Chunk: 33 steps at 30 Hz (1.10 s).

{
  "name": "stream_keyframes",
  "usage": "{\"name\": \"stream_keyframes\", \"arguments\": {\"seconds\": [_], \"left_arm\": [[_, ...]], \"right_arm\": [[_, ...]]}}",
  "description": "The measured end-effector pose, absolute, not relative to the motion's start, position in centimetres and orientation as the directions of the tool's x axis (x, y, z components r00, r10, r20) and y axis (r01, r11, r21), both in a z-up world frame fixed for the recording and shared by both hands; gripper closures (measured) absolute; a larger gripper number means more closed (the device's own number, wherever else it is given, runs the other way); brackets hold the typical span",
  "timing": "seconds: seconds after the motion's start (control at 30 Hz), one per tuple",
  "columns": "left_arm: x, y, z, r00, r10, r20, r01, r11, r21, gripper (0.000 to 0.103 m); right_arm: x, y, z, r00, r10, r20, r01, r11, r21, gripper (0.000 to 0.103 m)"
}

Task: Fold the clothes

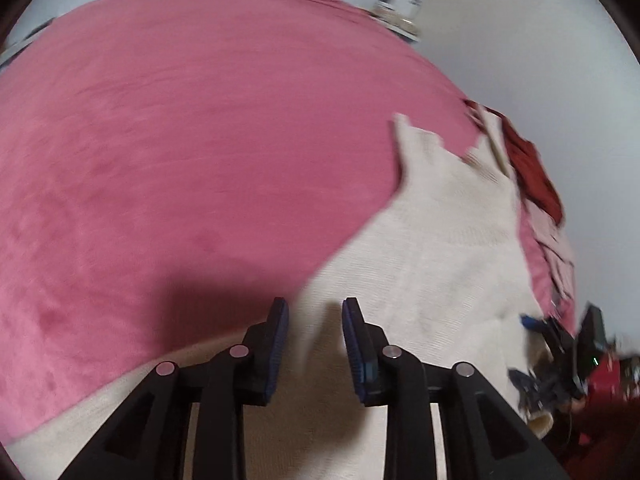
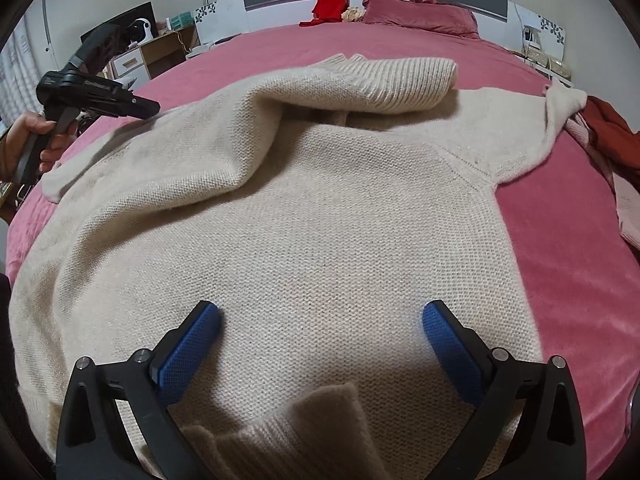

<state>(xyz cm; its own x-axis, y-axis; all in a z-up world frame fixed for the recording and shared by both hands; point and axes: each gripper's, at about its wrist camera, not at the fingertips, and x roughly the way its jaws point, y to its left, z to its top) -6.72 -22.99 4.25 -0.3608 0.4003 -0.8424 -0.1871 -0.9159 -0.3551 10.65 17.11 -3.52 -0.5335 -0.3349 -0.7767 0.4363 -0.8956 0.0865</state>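
Cream sweater lies spread on the pink bed, one sleeve folded across its top. Right hand-held gripper hovers wide apart over the body. Left hand-held gripper at 9 o'clock, jaws narrowly apart, a sweater edge between them, unpinched

A bed covered in pink velvety fabric is shown. A cream knitted sweater is spread on it; beyond the sweater lies a pink pillow, right of it a rust-red garment.
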Motion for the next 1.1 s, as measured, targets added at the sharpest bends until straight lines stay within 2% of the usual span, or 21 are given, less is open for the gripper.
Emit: {"name": "stream_keyframes", "arguments": {"seconds": [0.13,0.3,0.37,0.5,0.7,0.83,0.9,0.93,0.97,1.0,1.03,1.1], "left_arm": [[-6.8,-20.0,2.3,-0.290,0.318,-0.903,-0.251,-0.935,-0.249,0.074],[-6.2,-18.9,4.0,-0.437,0.188,-0.880,-0.328,-0.944,-0.039,0.074],[-5.9,-18.8,4.5,-0.459,0.195,-0.867,-0.349,-0.937,-0.026,0.073],[-7.8,-17.3,2.6,-0.340,0.204,-0.918,-0.383,-0.921,-0.063,0.072],[-7.3,-17.8,1.9,-0.388,0.275,-0.879,-0.382,-0.916,-0.118,0.048],[-6.2,-16.8,1.4,-0.451,0.199,-0.870,-0.386,-0.922,-0.011,0.046],[-6.3,-16.5,1.5,-0.456,0.170,-0.874,-0.349,-0.937,0.000,0.049],[-6.4,-16.4,1.6,-0.455,0.162,-0.876,-0.339,-0.941,0.002,0.059],[-6.4,-16.2,1.7,-0.448,0.166,-0.878,-0.338,-0.941,-0.005,0.079],[-6.4,-16.1,1.9,-0.440,0.175,-0.881,-0.342,-0.940,-0.016,0.089],[-6.3,-16.0,2.1,-0.439,0.173,-0.882,-0.340,-0.940,-0.015,0.094],[-6.0,-15.4,2.6,-0.463,0.147,-0.874,-0.335,-0.942,0.019,0.095]], "right_arm": [[10.0,17.9,-3.8,-0.534,-0.333,-0.777,0.436,-0.896,0.085,0.000],[9.0,19.2,-4.2,-0.533,-0.338,-0.776,0.436,-0.895,0.090,0.000],[8.7,19.7,-4.3,-0.534,-0.340,-0.775,0.437,-0.895,0.092,0.000],[7.9,20.7,-4.7,-0.534,-0.341,-0.774,0.437,-0.895,0.092,0.000],[6.7,22.4,-4.9,-0.532,-0.342,-0.775,0.437,-0.894,0.095,0.000],[5.6,23.5,-4.8,-0.517,-0.340,-0.786,0.431,-0.896,0.105,0.000],[4.7,24.2,-4.5,-0.498,-0.350,-0.793,0.417,-0.899,0.135,0.000],[4.2,24.9,-4.3,-0.491,-0.367,-0.790,0.399,-0.901,0.171,0.000],[3.7,25.6,-4.1,-0.485,-0.384,-0.786,0.380,-0.902,0.206,0.000],[3.0,26.4,-3.9,-0.478,-0.404,-0.780,0.353,-0.902,0.251,0.000],[2.3,27.4,-3.8,-0.471,-0.426,-0.773,0.316,-0.899,0.303,0.000],[0.8,28.5,-3.5,-0.462,-0.466,-0.755,0.252,-0.885,0.393,0.000]]}}
